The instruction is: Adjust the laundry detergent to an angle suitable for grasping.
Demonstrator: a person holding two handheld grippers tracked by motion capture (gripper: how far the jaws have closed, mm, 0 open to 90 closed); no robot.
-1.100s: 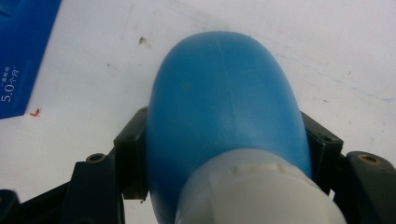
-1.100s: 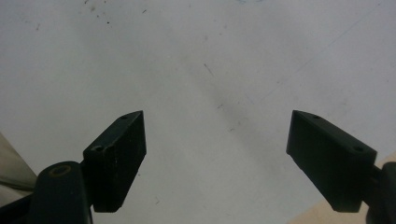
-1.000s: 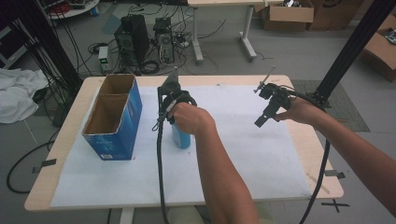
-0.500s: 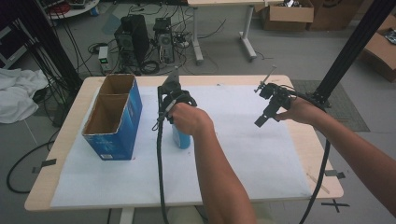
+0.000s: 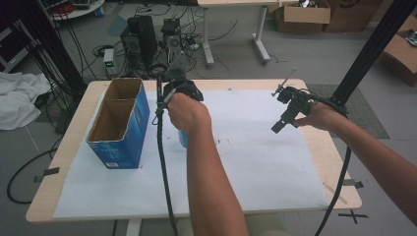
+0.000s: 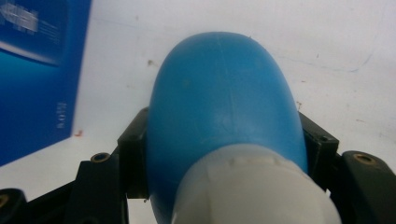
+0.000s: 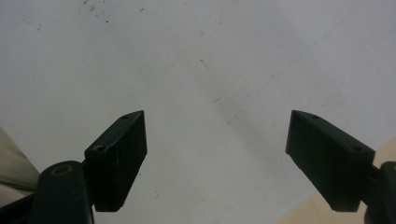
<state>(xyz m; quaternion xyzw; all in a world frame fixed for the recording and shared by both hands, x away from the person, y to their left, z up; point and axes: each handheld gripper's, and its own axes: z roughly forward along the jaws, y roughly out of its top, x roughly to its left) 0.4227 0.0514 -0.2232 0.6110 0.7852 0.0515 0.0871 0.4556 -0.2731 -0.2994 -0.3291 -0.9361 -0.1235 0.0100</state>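
Note:
A blue bottle (image 6: 223, 88) with a white cap sits between the jaws of my left gripper (image 6: 224, 140), which is shut on its body. In the high view the bottle (image 5: 182, 141) hangs under the person's left hand, just right of the blue cardboard box (image 5: 119, 147) and over the white paper. My right gripper (image 5: 277, 127) hovers over the right side of the paper. In the right gripper view that gripper (image 7: 217, 140) stands open, with bare paper between its fingers.
The open-topped box (image 6: 32, 70) has two compartments and stands at the table's left side. White paper (image 5: 265, 162) covers most of the wooden table (image 5: 339, 162). A black cable trails from each gripper toward the front edge.
The left hand has shifted slightly left and away with the bottle, closer to the box. The right gripper has stayed almost still and open.

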